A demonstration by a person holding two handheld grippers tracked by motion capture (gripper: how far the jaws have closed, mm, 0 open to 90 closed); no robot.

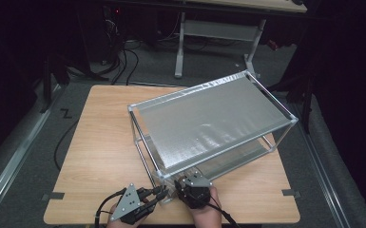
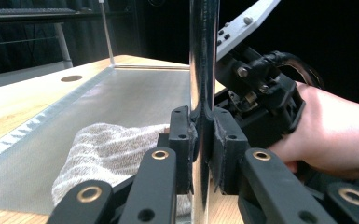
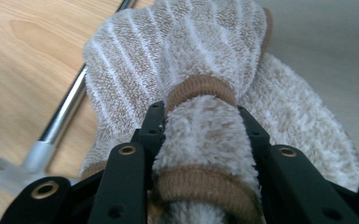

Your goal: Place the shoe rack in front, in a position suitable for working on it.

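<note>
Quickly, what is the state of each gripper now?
Left gripper: closed on the rack's chrome post.
Right gripper: closed around the rolled beige towel.

Each black claw (image 1: 159, 194) has brass-ringed holes, a trailing black cable and a grey triangular plate.

Between the black right gripper's (image 3: 200, 135) jaws: a fuzzy beige towel (image 3: 205, 70), white-striped, with tan trim. Beside the left gripper (image 2: 203, 144): a chrome post (image 2: 204, 56) and a silver shelf (image 2: 135, 100).
</note>
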